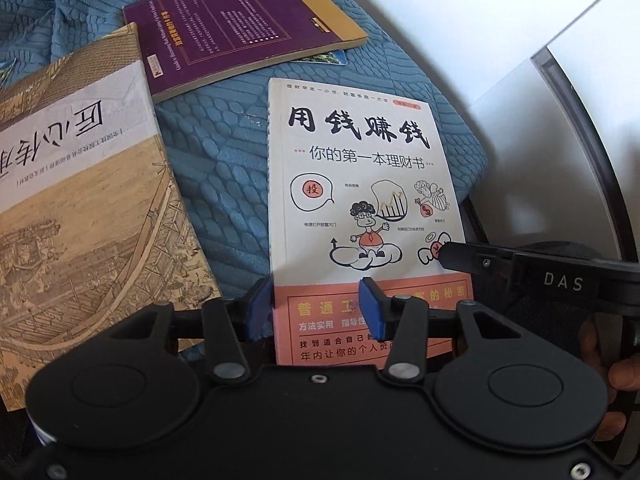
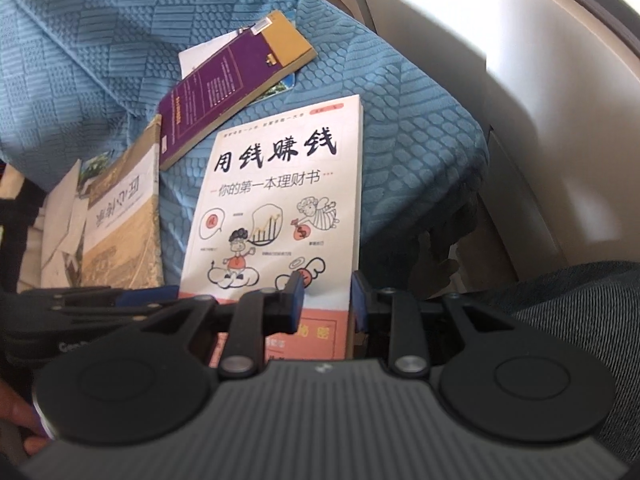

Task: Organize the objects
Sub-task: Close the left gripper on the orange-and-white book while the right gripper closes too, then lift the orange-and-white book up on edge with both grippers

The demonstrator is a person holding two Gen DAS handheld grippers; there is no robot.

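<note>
A white book with a cartoon cover and an orange band [image 1: 360, 200] lies on the blue quilted cover; it also shows in the right wrist view [image 2: 280, 200]. My left gripper [image 1: 316, 308] is open with its blue pads astride the book's near left corner. My right gripper [image 2: 326, 300] is open astride the book's near right edge; a finger of it [image 1: 480, 258] shows over the book in the left wrist view. A tan book with an old drawing [image 1: 88, 208] lies to the left. A purple book [image 1: 240, 28] lies behind.
The blue quilted cover [image 1: 216, 152] ends at a corner to the right, beside a pale wall or furniture panel [image 1: 520, 60]. Papers [image 2: 60, 232] lie left of the tan book. A thin card or booklet [image 1: 324, 58] pokes out under the purple book.
</note>
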